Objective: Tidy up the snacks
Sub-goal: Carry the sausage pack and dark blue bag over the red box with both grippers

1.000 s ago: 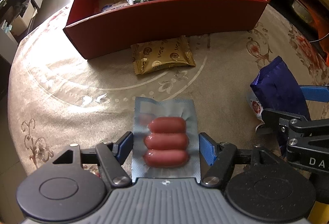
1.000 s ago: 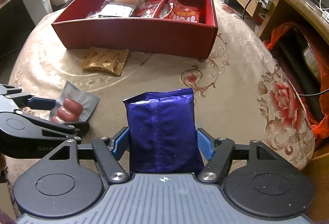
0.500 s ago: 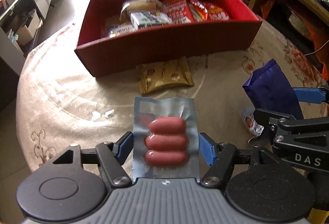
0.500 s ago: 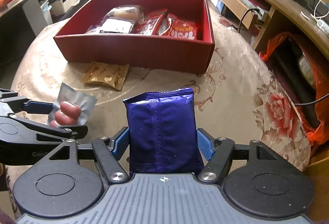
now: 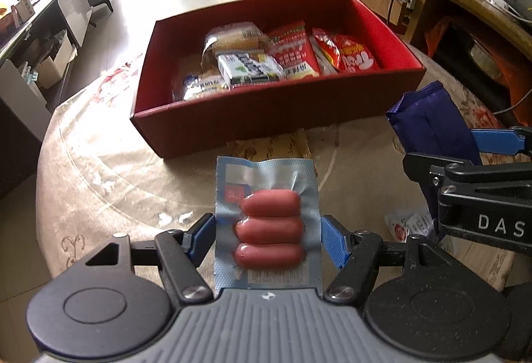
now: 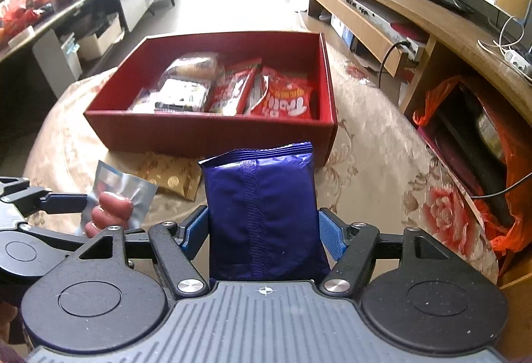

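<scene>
My left gripper [image 5: 267,236] is shut on a clear pack of three small sausages [image 5: 269,226] and holds it above the table, short of the red box [image 5: 266,116]. My right gripper [image 6: 264,230] is shut on a dark blue snack bag [image 6: 262,213], held upright and above the table. Each held pack also shows in the other view: the sausages [image 6: 109,206] at left, the blue bag [image 5: 432,130] at right. The red box [image 6: 212,133] holds several snack packs. A gold packet [image 6: 169,176] lies on the table against the box's near wall.
The round table has a beige patterned cloth [image 5: 99,170]. A small white and red packet [image 5: 409,225] lies on it under my right gripper. An orange bag [image 6: 465,136] and a wooden TV bench [image 6: 382,20] stand to the right of the table.
Both grippers have risen from the table with their packs and tilted up; the box interior now shows more fully. The grip on each pack is unchanged.
</scene>
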Motion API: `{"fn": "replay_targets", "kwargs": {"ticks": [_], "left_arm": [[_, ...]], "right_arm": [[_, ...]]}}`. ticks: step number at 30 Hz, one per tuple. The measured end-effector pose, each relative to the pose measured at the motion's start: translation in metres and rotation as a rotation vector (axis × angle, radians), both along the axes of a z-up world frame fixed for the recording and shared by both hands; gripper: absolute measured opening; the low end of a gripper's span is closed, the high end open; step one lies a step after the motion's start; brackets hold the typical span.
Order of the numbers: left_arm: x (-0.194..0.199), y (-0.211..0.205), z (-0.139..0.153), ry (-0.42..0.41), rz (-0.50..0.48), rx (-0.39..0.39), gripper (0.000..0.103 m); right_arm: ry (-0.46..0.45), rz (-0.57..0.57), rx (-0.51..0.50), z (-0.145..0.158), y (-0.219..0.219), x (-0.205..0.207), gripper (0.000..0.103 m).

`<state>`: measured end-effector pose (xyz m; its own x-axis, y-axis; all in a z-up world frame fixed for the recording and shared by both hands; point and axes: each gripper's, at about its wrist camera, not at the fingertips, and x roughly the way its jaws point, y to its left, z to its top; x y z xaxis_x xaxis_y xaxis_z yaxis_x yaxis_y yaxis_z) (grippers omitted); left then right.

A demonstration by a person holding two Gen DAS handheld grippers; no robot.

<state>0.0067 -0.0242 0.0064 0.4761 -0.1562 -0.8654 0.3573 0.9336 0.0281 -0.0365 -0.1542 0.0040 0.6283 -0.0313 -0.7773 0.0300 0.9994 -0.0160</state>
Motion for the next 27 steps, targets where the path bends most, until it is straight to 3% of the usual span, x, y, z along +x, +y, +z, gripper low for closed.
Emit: {"fn": "replay_targets", "kwargs": {"ticks": [13,27], "left_arm": [[0.021,-0.008,0.015,-0.06,0.013,-0.002,0.067],[0.073,-0.018,0.035,-0.124,0.056,-0.013,0.067]], "right_arm": [[-0.048,-0.02,0.023,0.014,-0.01,0.021,0.075],[-0.094,-0.012,0.034,0.028,-0.014,0.063,0.075]]}}
